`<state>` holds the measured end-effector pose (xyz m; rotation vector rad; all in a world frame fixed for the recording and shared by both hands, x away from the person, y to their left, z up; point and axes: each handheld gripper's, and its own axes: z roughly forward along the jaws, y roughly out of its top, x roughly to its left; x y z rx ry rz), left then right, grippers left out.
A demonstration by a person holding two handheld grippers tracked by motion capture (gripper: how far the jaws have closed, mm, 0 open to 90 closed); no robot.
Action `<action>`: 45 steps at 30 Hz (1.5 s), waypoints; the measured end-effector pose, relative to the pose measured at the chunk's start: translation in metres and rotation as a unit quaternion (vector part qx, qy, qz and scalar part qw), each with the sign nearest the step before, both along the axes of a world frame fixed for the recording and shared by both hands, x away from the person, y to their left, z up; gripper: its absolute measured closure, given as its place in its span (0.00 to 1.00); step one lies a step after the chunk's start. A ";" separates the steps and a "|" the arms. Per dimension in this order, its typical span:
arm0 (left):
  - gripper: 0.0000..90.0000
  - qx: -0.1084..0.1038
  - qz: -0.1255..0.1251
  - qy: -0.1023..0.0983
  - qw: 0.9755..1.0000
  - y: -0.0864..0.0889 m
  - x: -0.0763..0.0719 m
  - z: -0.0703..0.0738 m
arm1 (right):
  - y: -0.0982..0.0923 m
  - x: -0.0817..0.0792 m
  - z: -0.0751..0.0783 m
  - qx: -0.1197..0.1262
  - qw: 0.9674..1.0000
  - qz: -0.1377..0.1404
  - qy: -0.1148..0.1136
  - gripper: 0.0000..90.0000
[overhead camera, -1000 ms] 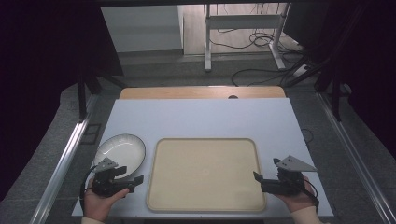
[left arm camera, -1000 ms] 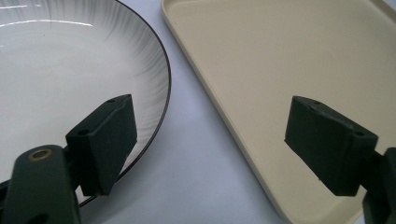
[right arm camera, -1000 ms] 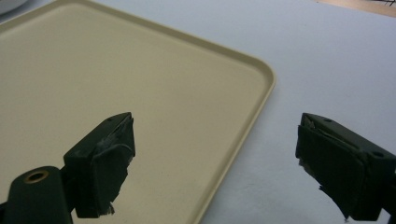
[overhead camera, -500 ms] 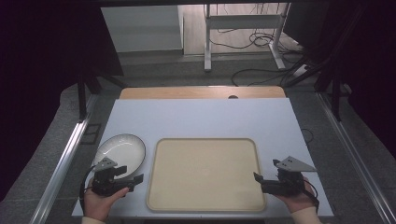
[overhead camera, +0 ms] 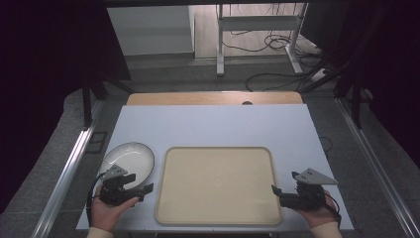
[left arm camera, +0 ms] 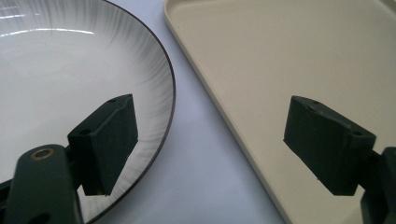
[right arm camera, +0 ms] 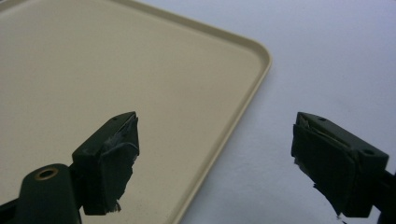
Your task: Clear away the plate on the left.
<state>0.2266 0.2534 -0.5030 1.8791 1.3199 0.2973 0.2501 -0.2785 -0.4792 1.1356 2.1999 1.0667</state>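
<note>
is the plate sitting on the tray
No, the plate rests on the table left of the tray, with a strip of bare table between them.

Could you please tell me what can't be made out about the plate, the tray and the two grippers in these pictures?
- Plate: left gripper view, its near part is hidden by one black jaw and its far side is cut off by the picture's edge.
- Tray: right gripper view, cut off by the edges.
- Left gripper, right gripper: high view, too small to show their pads.
</note>
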 end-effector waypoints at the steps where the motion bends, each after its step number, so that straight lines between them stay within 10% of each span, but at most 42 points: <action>1: 0.19 0.002 -0.002 -0.002 1.000 0.001 0.001 0.000 | 0.001 0.001 -0.001 -0.001 1.000 0.002 0.001 0.18; 17: 0.20 0.009 0.025 -0.020 0.999 0.012 0.009 0.007 | 0.004 0.002 -0.001 0.007 1.000 0.012 0.002 0.18; 38: 0.20 0.042 0.062 -0.018 0.997 0.037 0.055 0.017 | 0.004 0.008 -0.004 -0.004 1.000 0.005 0.003 0.19; 45: 0.21 0.022 0.064 -0.018 0.998 0.050 0.068 0.021 | 0.004 0.003 -0.003 -0.014 1.000 0.001 -0.002 0.20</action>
